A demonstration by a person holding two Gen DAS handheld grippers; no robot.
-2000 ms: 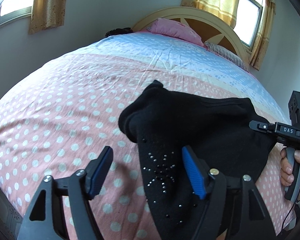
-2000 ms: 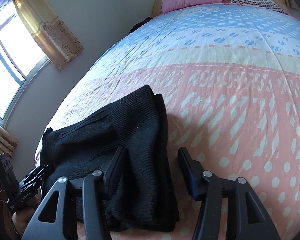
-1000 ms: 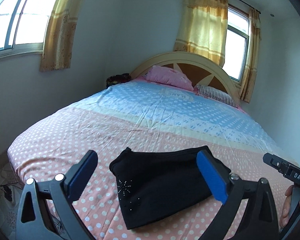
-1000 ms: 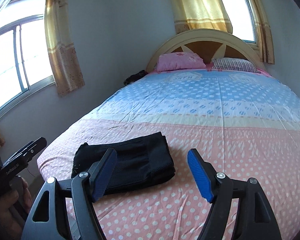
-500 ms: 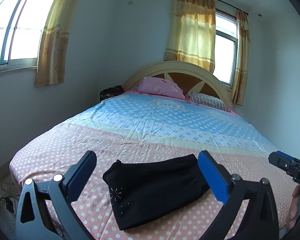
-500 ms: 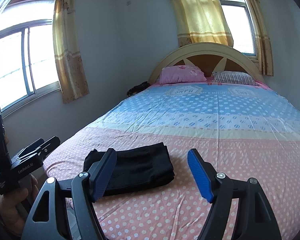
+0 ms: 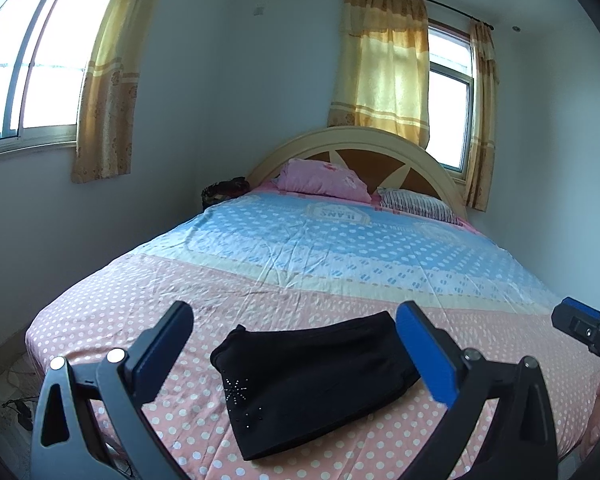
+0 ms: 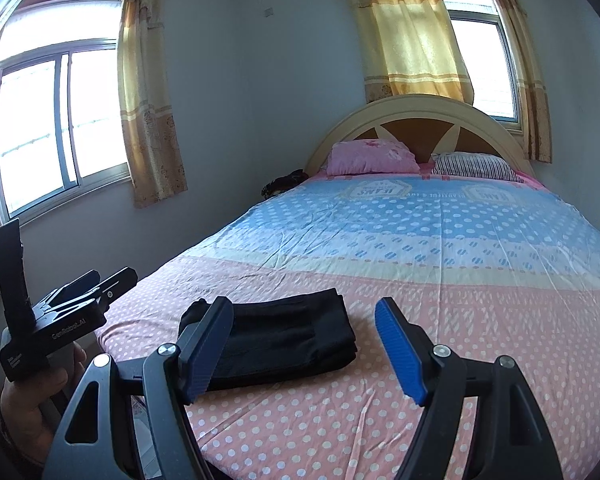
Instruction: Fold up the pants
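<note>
The black pants (image 7: 312, 380) lie folded into a compact bundle on the pink polka-dot foot of the bed (image 7: 148, 296), with a small stud pattern on the near left corner. They also show in the right wrist view (image 8: 284, 340). My left gripper (image 7: 296, 344) is open and empty, held back and above the pants. My right gripper (image 8: 304, 336) is open and empty, also drawn back from the bundle. The left gripper's body (image 8: 60, 320) shows at the left of the right wrist view. The right gripper's tip (image 7: 584, 324) shows at the right of the left wrist view.
The bed's blue dotted half (image 7: 340, 240) runs to a curved headboard (image 7: 360, 148) with a pink pillow (image 7: 324, 180) and a striped pillow (image 7: 416, 204). A dark object (image 7: 224, 192) sits beside the bed's far left corner. Curtained windows (image 8: 60, 128) are on two walls.
Both grippers have pulled up and away from the folded pants, which stay flat on the bed. The views went from close over the fabric to the whole room.
</note>
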